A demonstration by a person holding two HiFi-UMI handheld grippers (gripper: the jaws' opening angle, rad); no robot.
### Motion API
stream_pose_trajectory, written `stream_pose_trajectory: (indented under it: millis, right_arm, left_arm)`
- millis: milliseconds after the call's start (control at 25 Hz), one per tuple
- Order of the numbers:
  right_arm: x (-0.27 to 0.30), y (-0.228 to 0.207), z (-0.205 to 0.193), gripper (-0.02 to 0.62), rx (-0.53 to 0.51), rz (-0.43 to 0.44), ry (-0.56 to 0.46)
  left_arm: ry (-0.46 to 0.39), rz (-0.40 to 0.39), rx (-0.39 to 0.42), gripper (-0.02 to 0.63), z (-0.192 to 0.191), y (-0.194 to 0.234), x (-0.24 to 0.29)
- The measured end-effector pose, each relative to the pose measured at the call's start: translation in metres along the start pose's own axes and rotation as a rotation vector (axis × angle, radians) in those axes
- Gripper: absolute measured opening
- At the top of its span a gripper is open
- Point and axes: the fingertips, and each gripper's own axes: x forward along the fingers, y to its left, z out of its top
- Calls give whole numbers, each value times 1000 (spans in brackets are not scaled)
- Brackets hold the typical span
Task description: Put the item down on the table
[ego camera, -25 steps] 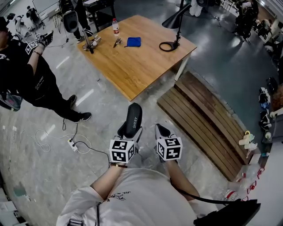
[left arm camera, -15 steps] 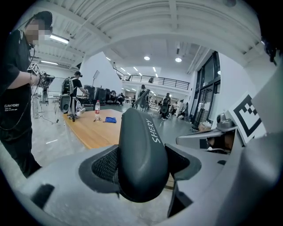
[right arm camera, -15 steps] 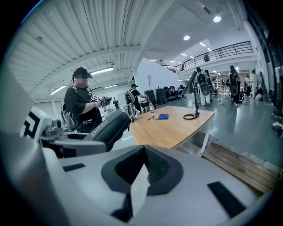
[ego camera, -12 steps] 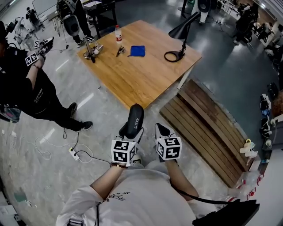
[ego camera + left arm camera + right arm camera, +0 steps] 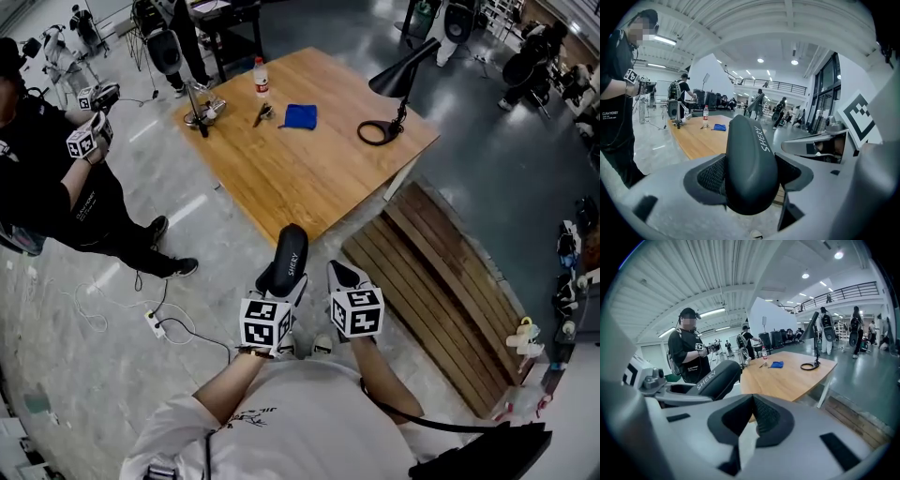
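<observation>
The dark slipper (image 5: 287, 251) is held in the left gripper (image 5: 279, 281). The jaws are closed against its two sides near the rear end, and the toe is pointed ahead with the lettered face up. In the left gripper view the slipper (image 5: 750, 159) is seen wedged between the ribbed pads, filling the gap. The right gripper (image 5: 342, 277) is carried just beside it. Its jaws are brought fully together, pad against pad, and nothing is held in them.

The slipper is not on the worktop (image 5: 309, 164) yet. It is held in the air above the floor, short of the worktop's near corner.

Along the far edge a bottle (image 5: 261, 77) and a blue cloth (image 5: 300, 116) are seen, and a black lamp (image 5: 398, 80) is stood at the right corner. The near half of the wood is left bare, and that bare half looks like the place to aim for.

To set the slipper down well:
- It should be brought forward past the near corner and kept level.
- It should be lowered until its underside is flat on the wood.
- The jaws should be parted only once its weight is taken by the worktop.

If it is let go too near the edge, the long toe could tip it off onto the floor.
</observation>
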Motion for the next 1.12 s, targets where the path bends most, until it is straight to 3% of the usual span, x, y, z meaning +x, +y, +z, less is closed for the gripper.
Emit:
stream_pose_trajectory:
  millis: [760, 1120]
  right_arm:
    - [50, -36, 10, 5, 0, 25, 39]
    - [115, -60, -6, 5, -7, 25, 78]
  left_arm:
    - [65, 42, -2, 333, -10, 22, 47]
    - [91, 70, -31, 333, -30, 63, 112]
